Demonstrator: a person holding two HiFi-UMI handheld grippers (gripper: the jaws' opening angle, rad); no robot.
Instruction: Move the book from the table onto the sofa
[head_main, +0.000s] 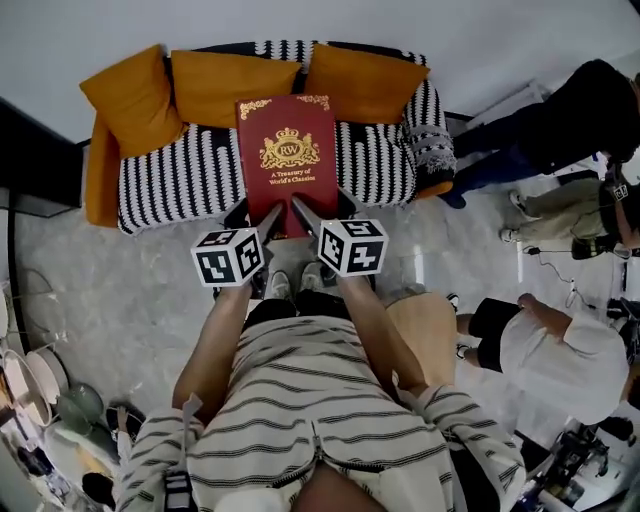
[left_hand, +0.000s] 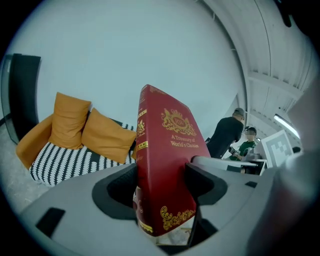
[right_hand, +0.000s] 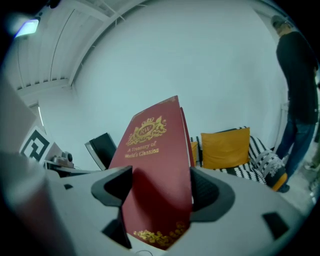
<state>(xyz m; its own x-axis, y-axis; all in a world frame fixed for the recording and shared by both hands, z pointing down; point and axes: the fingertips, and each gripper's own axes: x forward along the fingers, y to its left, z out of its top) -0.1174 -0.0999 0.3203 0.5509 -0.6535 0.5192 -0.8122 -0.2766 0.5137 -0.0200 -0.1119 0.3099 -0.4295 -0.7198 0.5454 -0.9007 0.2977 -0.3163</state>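
Holding red book (head_main: 286, 160) by lower edge: left gripper (head_main: 268, 222) and right gripper (head_main: 306, 215) both clamped on it, before striped sofa (head_main: 180, 180). Orange cushions (head_main: 235, 85) at 12 o'clock, person in white (head_main: 565, 355) at 4. Book spine (left_hand: 141, 145) visible only in left gripper view.

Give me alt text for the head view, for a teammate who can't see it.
The left gripper and right gripper both clamp the near edge of a red book, seen against a striped sofa with orange cushions. At the right are bystanders.
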